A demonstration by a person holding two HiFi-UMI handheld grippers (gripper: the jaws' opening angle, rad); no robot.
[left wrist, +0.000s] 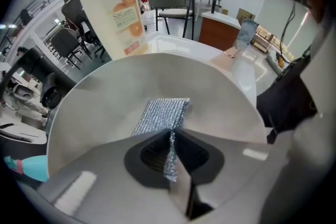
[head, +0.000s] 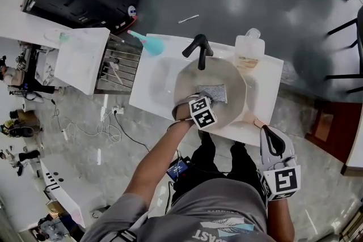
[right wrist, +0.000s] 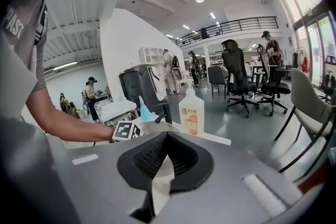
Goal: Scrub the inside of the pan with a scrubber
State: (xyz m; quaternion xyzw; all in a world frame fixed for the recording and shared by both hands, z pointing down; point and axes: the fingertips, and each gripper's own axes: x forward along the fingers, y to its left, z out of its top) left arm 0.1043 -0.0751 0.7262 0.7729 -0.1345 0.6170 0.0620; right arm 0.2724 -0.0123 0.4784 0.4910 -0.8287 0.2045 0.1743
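Fingers (left wrist: 149, 153) on the left gripper (left wrist: 170, 139): spread or pinching?
— Pinching one edge of the silver mesh scrubber (left wrist: 160, 115), which lies against the inside of the pan (head: 229, 73).
And the pan?
— On the white worktop (head: 150, 85), its black handle (head: 198, 49) pointing away from the person, a soap bottle (head: 248, 49) just beside it. The right gripper (head: 272, 141) hangs off the near edge, fingers pressed together, empty.

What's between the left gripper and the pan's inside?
The silvery scrubber, pinched in the left gripper, lies flat on the floor of the pan; the left gripper view shows it.
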